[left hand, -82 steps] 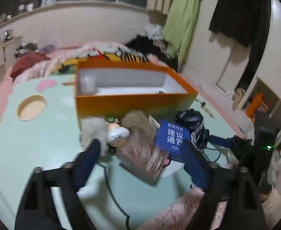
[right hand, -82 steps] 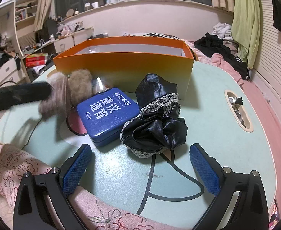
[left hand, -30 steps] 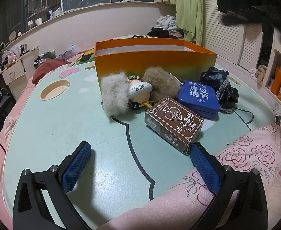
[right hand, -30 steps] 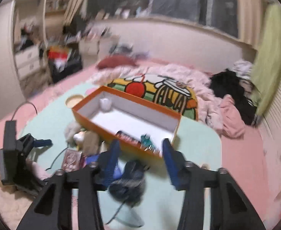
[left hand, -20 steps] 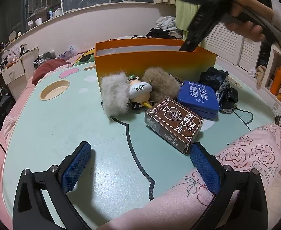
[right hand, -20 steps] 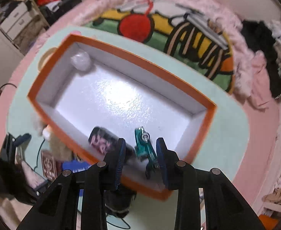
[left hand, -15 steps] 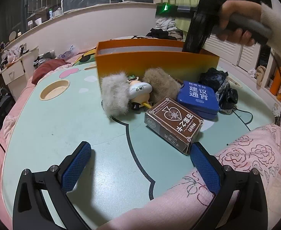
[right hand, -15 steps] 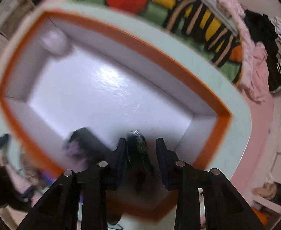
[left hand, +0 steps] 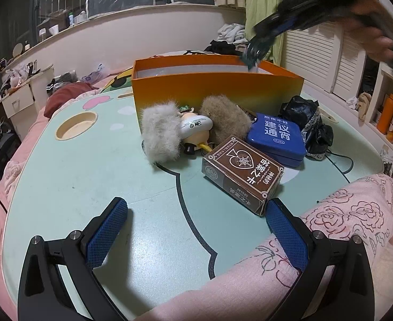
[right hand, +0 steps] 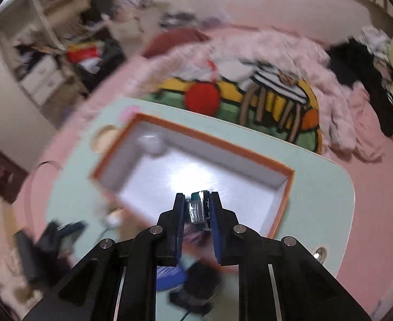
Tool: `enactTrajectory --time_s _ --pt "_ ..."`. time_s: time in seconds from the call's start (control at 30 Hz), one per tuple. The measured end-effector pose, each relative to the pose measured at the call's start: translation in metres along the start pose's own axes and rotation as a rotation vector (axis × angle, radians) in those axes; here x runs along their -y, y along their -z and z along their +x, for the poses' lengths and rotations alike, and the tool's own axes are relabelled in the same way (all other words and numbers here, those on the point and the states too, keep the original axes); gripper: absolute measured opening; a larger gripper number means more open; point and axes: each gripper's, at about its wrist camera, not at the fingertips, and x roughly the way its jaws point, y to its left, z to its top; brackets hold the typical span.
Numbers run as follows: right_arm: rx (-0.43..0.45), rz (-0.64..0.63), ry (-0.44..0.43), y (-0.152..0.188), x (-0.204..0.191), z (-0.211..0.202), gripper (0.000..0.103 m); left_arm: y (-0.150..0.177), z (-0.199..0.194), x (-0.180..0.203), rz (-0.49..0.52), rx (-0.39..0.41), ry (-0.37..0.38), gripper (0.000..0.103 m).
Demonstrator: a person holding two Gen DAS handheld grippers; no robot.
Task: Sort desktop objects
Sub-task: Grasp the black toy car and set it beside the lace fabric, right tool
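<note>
My right gripper (right hand: 196, 206) is shut on a small teal and silver toy (right hand: 197, 210), held in the air above the near right corner of the orange box (right hand: 215, 141). In the left wrist view the same gripper (left hand: 260, 42) and toy (left hand: 251, 58) show blurred over the box (left hand: 218, 88). My left gripper (left hand: 196, 208) stands open and empty low over the green table (left hand: 89, 176). Just past it lie a brown card box (left hand: 242, 171), a blue tin (left hand: 275, 139), a black lace cloth (left hand: 311, 125), two furry pieces (left hand: 160, 133) and a white figure (left hand: 193, 128).
A white ball (right hand: 152, 141) sits in the box's far left corner. A round cup hole (left hand: 76, 128) is cut in the table at the left. A pink rose-patterned sleeve (left hand: 330, 230) rests on the front edge. The bed with clothes lies behind.
The right gripper closed on the teal toy inside the orange box and lifted it up and back out of the box. The left gripper has not moved.
</note>
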Motion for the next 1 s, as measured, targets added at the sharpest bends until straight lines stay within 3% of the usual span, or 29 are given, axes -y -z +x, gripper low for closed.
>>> enactTrajectory --time_s 0.17,0.3,0.4,0.5,0.53,0.57,0.63,0.73,0.77,0.87,1.0 --pt "0.056 -0.024 0.024 0.053 -0.035 0.008 0.017 0.000 0.000 0.000 0.000 0.000 0.000 0.103" --pt "0.106 -0.006 0.029 0.094 -0.031 0.030 0.017 0.000 0.000 0.000 0.000 0.000 0.001 0.103" --pt "0.085 0.012 0.068 0.112 -0.024 0.052 0.017 0.000 0.000 0.000 0.000 0.000 0.000 0.103" --pt "0.097 -0.016 0.214 0.116 -0.020 0.061 0.018 0.000 0.001 0.000 0.000 0.001 0.001 0.103" --pt "0.098 -0.023 0.269 0.116 -0.019 0.062 0.025 0.000 0.000 0.000 0.000 0.000 0.001 0.103" --pt "0.101 -0.034 0.316 0.115 -0.020 0.063 0.041 0.000 0.000 0.000 0.001 0.001 0.001 0.103" --pt "0.106 -0.068 0.376 0.116 -0.025 0.065 0.056 0.000 0.001 0.000 0.001 -0.001 0.001 0.103" --pt "0.199 -0.067 0.319 0.120 -0.035 0.052 0.056 0.000 0.001 0.000 0.001 0.000 0.000 0.103" --pt "0.266 -0.045 0.283 0.124 -0.038 0.041 0.060 0.000 0.001 0.000 0.001 0.000 0.001 0.103" --pt "0.363 0.008 0.268 0.137 -0.045 0.022 0.075 0.000 0.001 0.000 0.001 0.000 0.001 0.103" --pt "0.388 0.065 0.249 0.164 -0.055 0.019 0.078 0.000 0.001 0.000 0.001 0.000 0.001 0.103"
